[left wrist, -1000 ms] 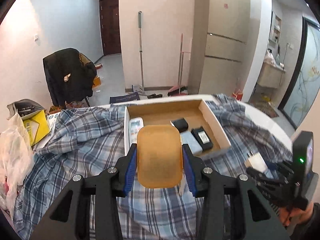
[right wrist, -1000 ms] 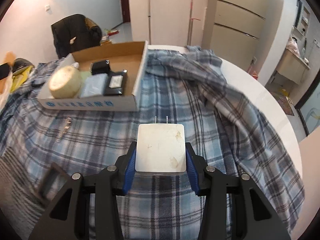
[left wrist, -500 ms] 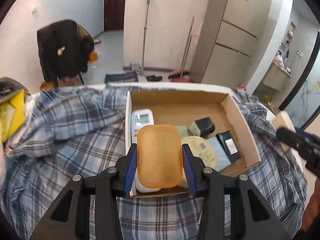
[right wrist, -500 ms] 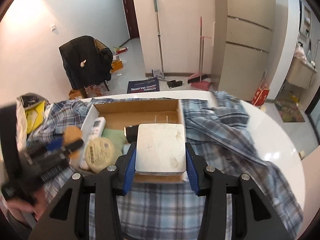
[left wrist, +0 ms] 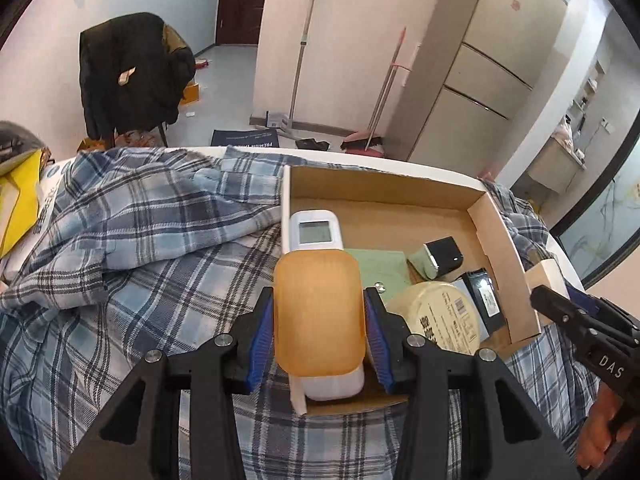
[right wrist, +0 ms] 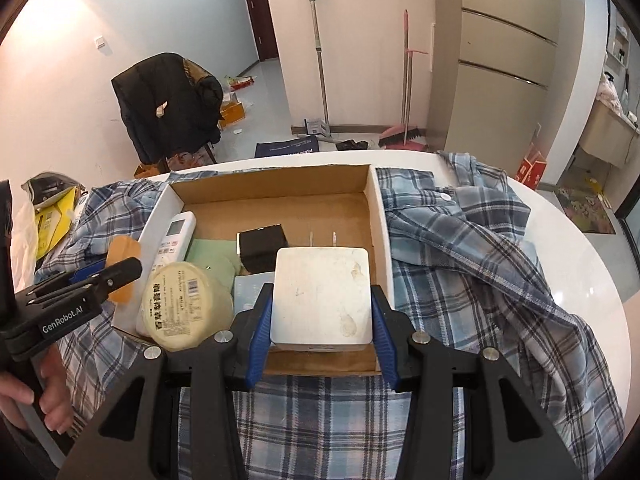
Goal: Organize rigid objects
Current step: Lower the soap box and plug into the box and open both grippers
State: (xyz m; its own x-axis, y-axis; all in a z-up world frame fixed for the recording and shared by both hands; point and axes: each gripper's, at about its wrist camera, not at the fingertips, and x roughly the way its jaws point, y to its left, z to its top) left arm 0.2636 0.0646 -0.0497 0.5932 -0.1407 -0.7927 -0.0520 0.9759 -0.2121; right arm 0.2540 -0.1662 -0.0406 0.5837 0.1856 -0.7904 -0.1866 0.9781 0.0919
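Note:
My left gripper [left wrist: 319, 314] is shut on an orange rounded block [left wrist: 318, 308] and holds it over the near left corner of the cardboard box [left wrist: 498, 236], above a white remote [left wrist: 315, 232]. My right gripper [right wrist: 320, 298] is shut on a white plug adapter [right wrist: 320, 296], prongs forward, over the box's [right wrist: 378, 216] near right corner. Inside the box lie a round yellow tin [right wrist: 186, 306], a black cube [right wrist: 262, 246], a green pad [right wrist: 208, 256] and the remote [right wrist: 176, 236]. The left gripper also shows in the right wrist view [right wrist: 120, 270].
A blue plaid shirt [right wrist: 460, 248] covers the round white table [right wrist: 576, 264]. A yellow bag [left wrist: 18, 196] lies at the far left. A chair with a black jacket [right wrist: 168, 104] and brooms [right wrist: 404, 80] stand beyond the table.
Both grippers have moved forward with their objects, from over the shirt to above the box's near edge. The right gripper came in from the right side.

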